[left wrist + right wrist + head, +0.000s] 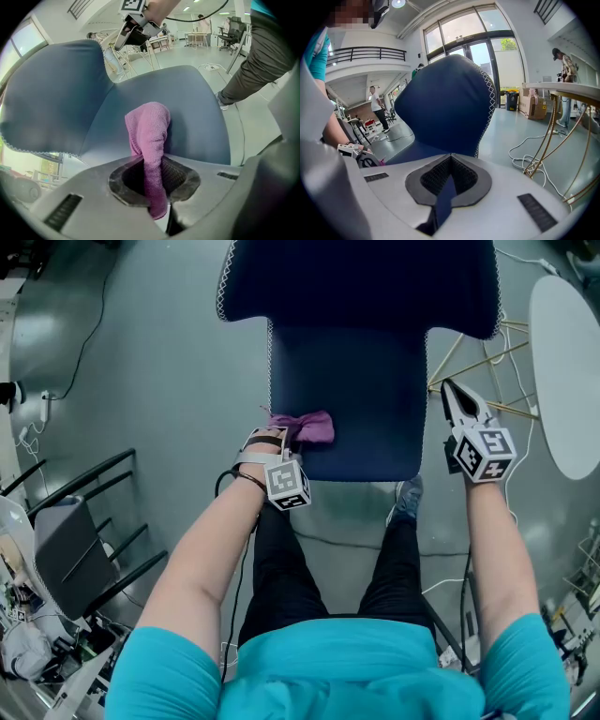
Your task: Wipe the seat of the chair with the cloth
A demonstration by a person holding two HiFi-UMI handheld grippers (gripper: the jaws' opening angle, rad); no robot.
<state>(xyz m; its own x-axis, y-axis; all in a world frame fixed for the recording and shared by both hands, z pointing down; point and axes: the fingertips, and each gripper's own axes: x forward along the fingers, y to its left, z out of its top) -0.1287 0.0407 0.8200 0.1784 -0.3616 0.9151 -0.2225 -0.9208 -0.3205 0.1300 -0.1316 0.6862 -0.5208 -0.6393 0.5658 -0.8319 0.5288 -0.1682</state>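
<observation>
My left gripper [274, 434] is closed on the cloth [307, 426]. In the left gripper view the two jaws pinch one end of this pink cloth [150, 131] firmly, and the rest of it comes out in front of them as a folded bunch. From the head view the cloth lies on the seat [361, 399] of the chair, at the left side of the seat and close to its front edge, and my left gripper comes to it from the left. The seat is dark blue, and the backrest [356, 282] behind it has the same colour, with a white stitched line along its edge. My right gripper [450, 392] is just beside the right edge of the seat, a little apart from it, and it points toward the backrest. In the right gripper view its jaws [449, 180] are almost together, with only a thin slit between them, through which the blue of the chair shows, and they hold nothing. My legs in dark trousers stand in front of the chair. To the right of the chair there is a round white table [567, 362] on thin golden legs, and some cables lie on the grey floor [159, 362].
</observation>
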